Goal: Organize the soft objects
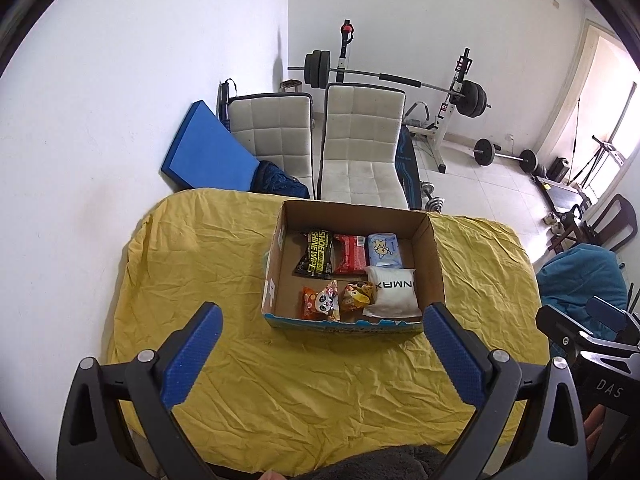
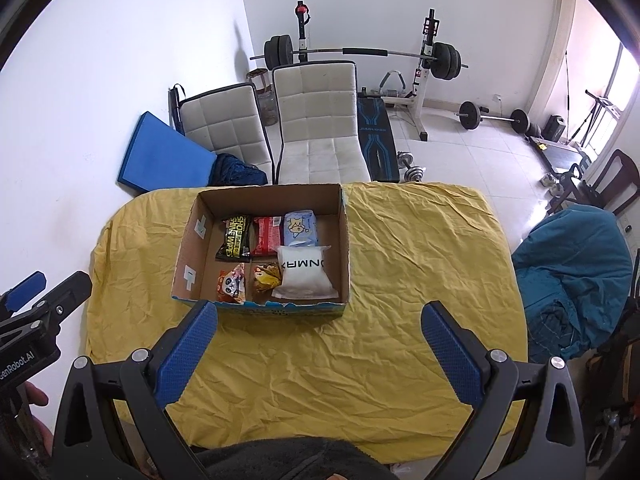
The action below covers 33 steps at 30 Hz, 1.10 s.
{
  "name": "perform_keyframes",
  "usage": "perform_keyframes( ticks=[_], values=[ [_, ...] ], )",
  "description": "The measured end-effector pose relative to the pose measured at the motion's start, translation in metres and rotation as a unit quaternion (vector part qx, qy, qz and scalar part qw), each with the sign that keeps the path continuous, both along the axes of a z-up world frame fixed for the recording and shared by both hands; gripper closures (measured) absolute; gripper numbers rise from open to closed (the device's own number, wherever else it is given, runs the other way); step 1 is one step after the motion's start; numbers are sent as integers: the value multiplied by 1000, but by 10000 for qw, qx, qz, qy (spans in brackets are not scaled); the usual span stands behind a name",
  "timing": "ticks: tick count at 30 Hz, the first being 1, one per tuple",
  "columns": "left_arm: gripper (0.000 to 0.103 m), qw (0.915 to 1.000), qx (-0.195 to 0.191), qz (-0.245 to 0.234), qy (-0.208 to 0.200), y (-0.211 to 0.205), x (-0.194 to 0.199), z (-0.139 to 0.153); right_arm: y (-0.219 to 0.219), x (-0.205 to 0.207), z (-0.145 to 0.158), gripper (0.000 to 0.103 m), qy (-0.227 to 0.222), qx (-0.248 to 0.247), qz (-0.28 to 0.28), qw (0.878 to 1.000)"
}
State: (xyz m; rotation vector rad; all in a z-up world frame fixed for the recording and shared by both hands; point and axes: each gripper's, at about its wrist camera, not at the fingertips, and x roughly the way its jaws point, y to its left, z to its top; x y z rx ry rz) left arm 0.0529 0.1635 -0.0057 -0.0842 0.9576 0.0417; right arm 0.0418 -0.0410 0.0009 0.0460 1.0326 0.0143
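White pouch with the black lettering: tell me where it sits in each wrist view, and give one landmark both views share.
Left wrist view: the white pouch lies in the cardboard box's near right part, right of the yellow snack bag.
Right wrist view: white pouch left of picture centre, same spot in the box.
Shared landmark: the blue tissue pack just behind it.

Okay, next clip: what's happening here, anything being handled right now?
Nothing is held right now. A person holds the left gripper and right gripper above the yellow-covered table, both with jaws wide open and empty. Six soft packs already sit inside the cardboard box: shoe wipes pack, red pack, blue tissue pack, white pack and two snack bags.
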Motion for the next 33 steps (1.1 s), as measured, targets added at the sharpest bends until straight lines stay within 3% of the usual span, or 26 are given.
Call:
perform_keyframes(
  ticks=[33],
  values=[
    [0, 9998, 122, 9, 131, 2, 0, -4, 2, -2, 1, 0, -35, -87, 13, 10000]
  ],
)
